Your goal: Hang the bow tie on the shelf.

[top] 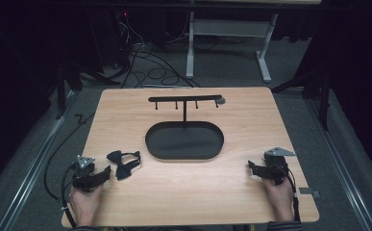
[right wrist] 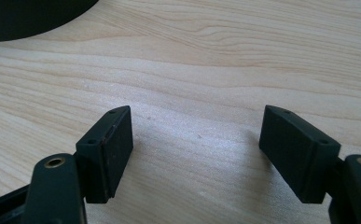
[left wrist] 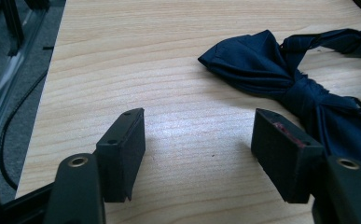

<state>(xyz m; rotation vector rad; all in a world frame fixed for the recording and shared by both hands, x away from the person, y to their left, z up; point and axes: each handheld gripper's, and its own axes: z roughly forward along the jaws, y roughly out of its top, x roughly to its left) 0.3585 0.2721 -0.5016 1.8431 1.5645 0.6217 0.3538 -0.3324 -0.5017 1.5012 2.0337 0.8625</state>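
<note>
From up high I see a lit table (top: pixel 251 197) in a dim room — its surroundings nearly black, the picture soft and grainy. My two gripper views are brighter, with pale glare on the wood and soft shadows — near edges blur.

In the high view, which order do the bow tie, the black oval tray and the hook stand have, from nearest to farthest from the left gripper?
From the left gripper:
1. Bow tie: just beside the jaws, toward the table's middle.
2. Black oval tray: farther on, at the table's centre.
3. Hook stand: behind the tray, its bar toward the far edge.
</note>
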